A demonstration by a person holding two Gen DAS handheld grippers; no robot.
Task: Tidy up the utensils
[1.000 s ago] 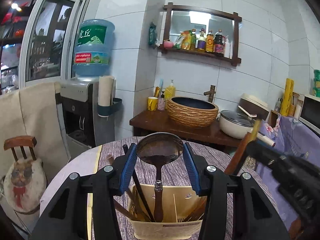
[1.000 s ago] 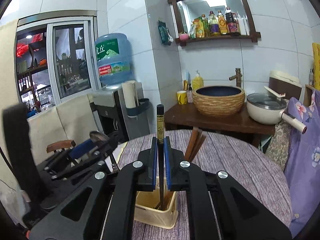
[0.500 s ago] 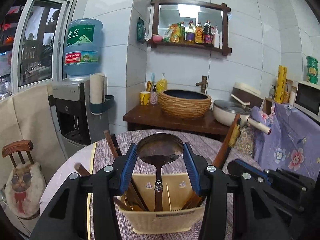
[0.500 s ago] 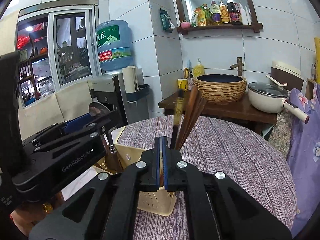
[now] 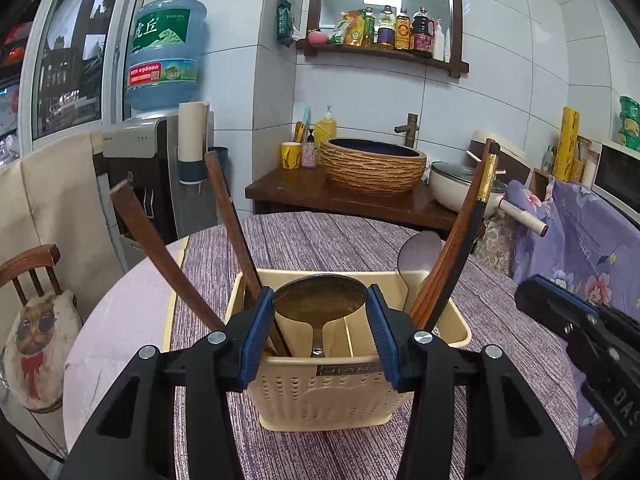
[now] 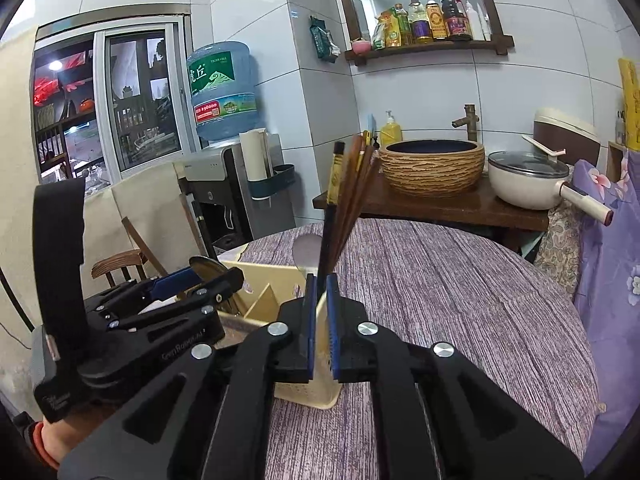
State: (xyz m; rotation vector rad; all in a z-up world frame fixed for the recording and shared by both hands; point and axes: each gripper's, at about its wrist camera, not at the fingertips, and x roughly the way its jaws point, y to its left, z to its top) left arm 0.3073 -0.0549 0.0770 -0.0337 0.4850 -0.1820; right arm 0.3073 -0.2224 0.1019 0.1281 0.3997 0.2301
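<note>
Standing on my purple-clothed counter, the cream utensil caddy already holds most pieces: wooden spatulas on its left, chopsticks leaning on its right. My left hand-held gripper clamps the ladle by its bowl, handle down inside. My right hand-held gripper looks slightly parted, probably empty. Only releasing the ladle seems left

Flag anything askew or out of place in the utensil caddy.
Two wooden utensil handles splay far left out of the beige caddy, while the chopsticks lean right. The ladle sits in the left gripper. Nothing is spilled or broken.
</note>
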